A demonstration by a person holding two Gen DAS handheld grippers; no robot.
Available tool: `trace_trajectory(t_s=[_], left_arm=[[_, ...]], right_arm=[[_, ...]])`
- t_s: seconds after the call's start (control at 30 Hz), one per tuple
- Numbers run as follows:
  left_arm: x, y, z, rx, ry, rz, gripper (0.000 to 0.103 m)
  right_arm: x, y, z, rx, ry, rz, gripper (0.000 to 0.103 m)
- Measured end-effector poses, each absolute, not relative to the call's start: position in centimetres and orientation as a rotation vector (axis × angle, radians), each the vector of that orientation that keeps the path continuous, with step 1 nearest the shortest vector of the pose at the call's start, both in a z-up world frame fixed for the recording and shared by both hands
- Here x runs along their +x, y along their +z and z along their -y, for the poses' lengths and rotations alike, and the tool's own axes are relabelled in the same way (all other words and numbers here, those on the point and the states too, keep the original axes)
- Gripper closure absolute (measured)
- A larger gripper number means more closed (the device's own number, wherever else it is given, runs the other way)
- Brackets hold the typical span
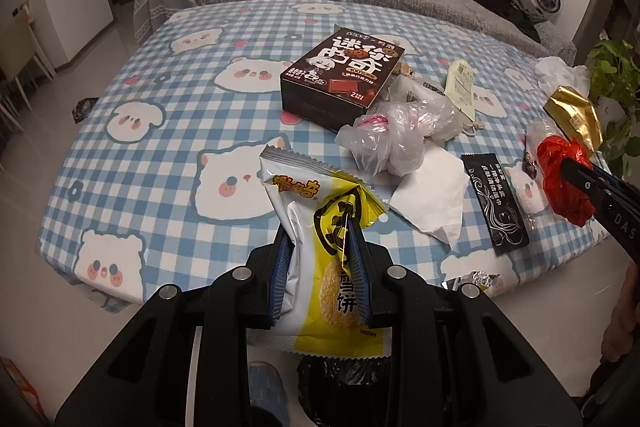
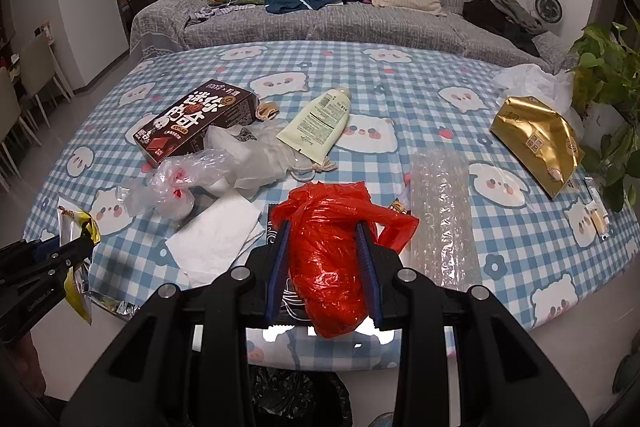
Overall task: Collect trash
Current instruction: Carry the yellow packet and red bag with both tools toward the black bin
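Observation:
My left gripper (image 1: 318,231) is shut on a yellow and white rice-cracker wrapper (image 1: 316,227), held above the near edge of the table (image 1: 160,155). In the right wrist view that wrapper (image 2: 78,227) shows at the far left. My right gripper (image 2: 325,233) is shut on a crumpled red plastic bag (image 2: 328,251), seen also as the red plastic bag (image 1: 564,175) at the right of the left wrist view. Below both grippers a bin lined with a black bag (image 1: 344,383) shows beside the table's front edge; the same black bag (image 2: 300,395) appears under the right gripper.
On the checked cloth lie a dark cookie box (image 1: 344,75), a clear plastic bag (image 1: 396,131), a white tissue (image 1: 432,199), a black sachet (image 1: 494,203), a cream tube (image 2: 316,123), bubble wrap (image 2: 444,223) and a gold pouch (image 2: 536,147). A plant (image 2: 608,75) stands at the right; a grey sofa (image 2: 320,23) behind.

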State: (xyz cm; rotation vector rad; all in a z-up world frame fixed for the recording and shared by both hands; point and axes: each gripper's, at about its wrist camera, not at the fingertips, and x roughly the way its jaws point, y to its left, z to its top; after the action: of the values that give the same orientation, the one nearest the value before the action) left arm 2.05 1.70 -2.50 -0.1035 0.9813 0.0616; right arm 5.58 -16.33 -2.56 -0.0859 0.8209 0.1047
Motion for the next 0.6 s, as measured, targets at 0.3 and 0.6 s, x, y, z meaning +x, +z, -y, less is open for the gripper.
trace_trajectory(t_s=[0.3,0.6], left_arm=[[-0.6,-1.6,-1.1,-0.117,0.044,-0.96,0.076],[-3.1,-1.3,-0.7,-0.122,0.037,-0.95,0.076]], right_arm=[[3.1,-2.4,15.7,-0.094,0.113,-0.813,0.072],[0.1,-1.9,15.2,-0.095,0.123,-0.796,0.072]])
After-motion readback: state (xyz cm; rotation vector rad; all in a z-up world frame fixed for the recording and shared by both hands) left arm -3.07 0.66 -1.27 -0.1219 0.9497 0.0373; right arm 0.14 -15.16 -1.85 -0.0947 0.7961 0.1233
